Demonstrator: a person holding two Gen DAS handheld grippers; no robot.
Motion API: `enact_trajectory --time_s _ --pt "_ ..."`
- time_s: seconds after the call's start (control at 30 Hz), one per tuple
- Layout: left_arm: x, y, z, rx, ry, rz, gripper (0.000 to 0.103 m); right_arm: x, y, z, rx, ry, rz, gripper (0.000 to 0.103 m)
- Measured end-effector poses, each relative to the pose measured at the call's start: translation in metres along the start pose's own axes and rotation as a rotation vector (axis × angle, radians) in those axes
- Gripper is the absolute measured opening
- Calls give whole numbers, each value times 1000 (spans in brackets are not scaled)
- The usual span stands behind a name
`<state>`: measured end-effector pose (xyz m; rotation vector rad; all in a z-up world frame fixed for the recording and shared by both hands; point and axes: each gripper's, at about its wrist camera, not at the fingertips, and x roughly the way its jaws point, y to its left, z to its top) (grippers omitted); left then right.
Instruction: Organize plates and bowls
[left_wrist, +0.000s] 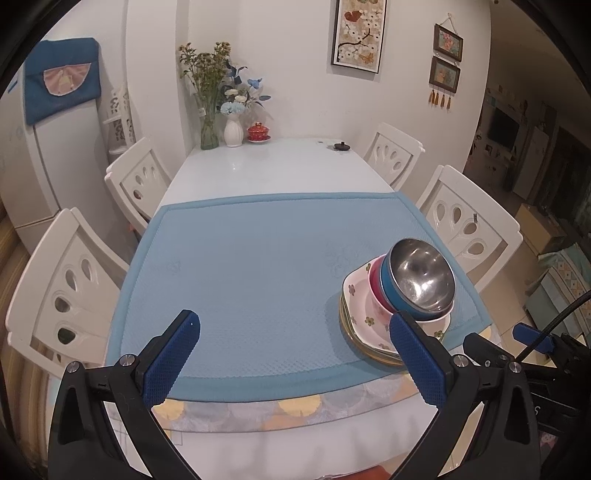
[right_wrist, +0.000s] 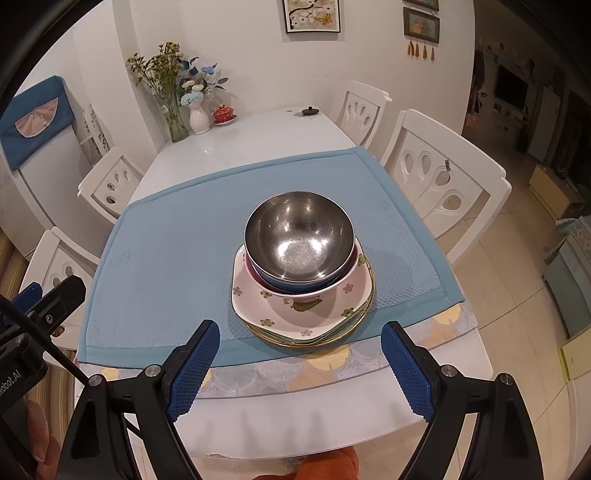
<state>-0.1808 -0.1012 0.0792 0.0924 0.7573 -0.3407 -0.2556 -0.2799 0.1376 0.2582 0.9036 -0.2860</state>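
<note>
On the blue quilted mat near the worktop's front edge, a shiny steel bowl nests in coloured bowls atop square floral plates. Both tools, left tool and right tool, gape wide, empty. The stack looks heavy, slick and breakable; gripping the plates' rims seems safest.

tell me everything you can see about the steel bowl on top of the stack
The steel bowl is round and deep, with a shiny, slightly scuffed metal inside that reflects the room lights, and a blue outer shell visible below the rim. It is empty and sits upright, tilted a little, nested in a pink bowl as the top of the stack. That stack rests on flowered square plates on the blue mat. Neither gripper touches it.
</note>
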Motion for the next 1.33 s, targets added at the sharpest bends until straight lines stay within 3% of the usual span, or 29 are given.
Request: enact_trajectory --time_s 0.53,1.1,1.33 --pt "9 -16 18 -60 13 58 103 19 -15 37 -50 33 73 88" --pt "35 -42 35 -50 27 60 103 30 -34 67 -87 46 57 88" --pt "50 -39 36 -71 11 116 103 45 -36 70 -115 73 60 88"
